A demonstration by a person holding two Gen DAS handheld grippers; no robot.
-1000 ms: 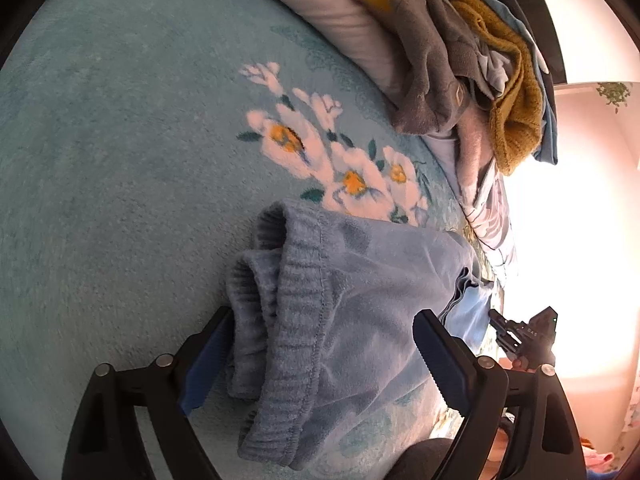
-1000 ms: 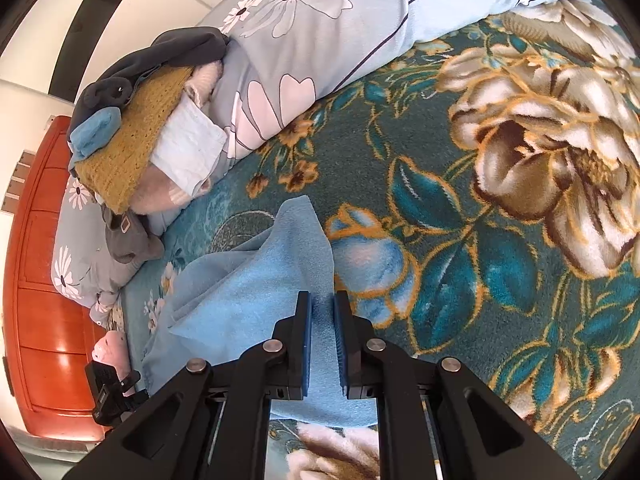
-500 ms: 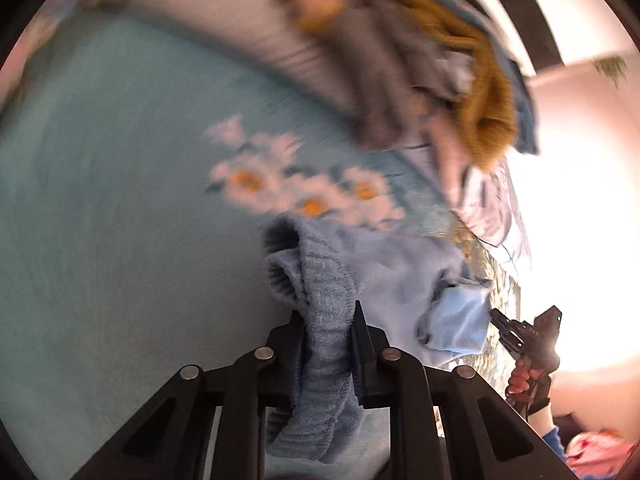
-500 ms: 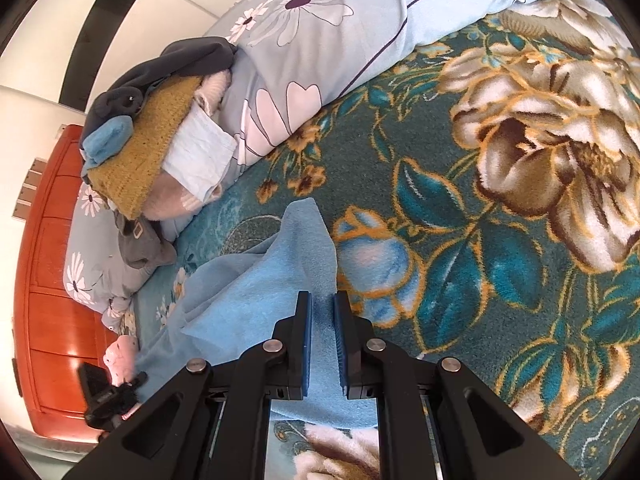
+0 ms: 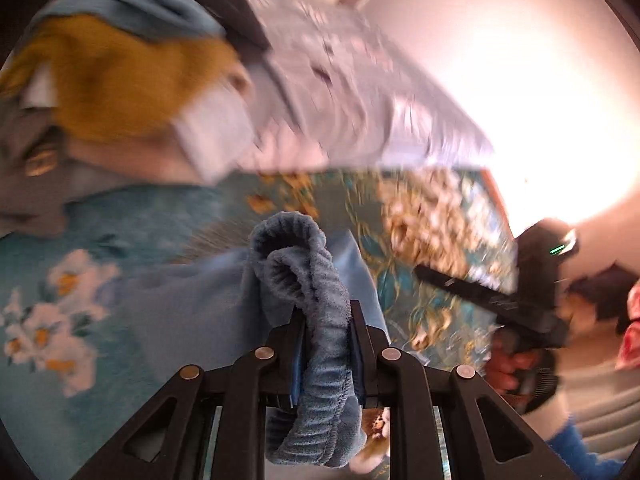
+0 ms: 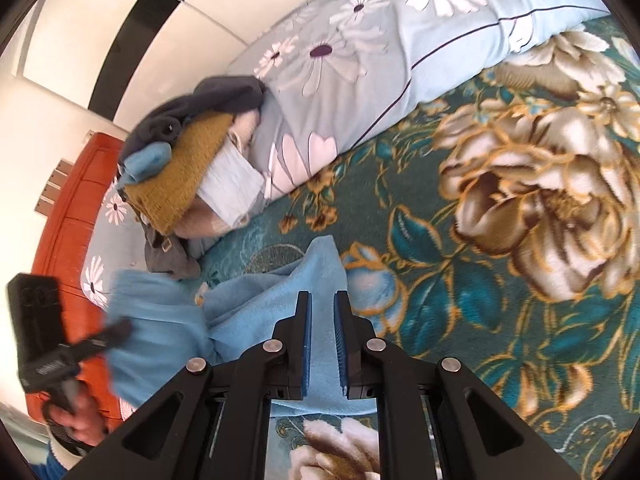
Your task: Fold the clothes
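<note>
While the floral blanket (image 6: 500,208) spreads beneath everything, a heap of clothes (image 6: 188,160) sits far left against the pillow (image 6: 360,56). The blue garment (image 6: 272,304) lies near centre on it, ribbed hem pinched by the left gripper (image 5: 326,320); the right gripper (image 6: 322,316) clamps its smooth edge.

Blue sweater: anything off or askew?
Nothing damaged. The blue sweater lies rumpled on the floral blanket, its ribbed hem bunched between the left tongs. The left-wrist view is motion-blurred. The clothes pile leans on the pillow.
</note>
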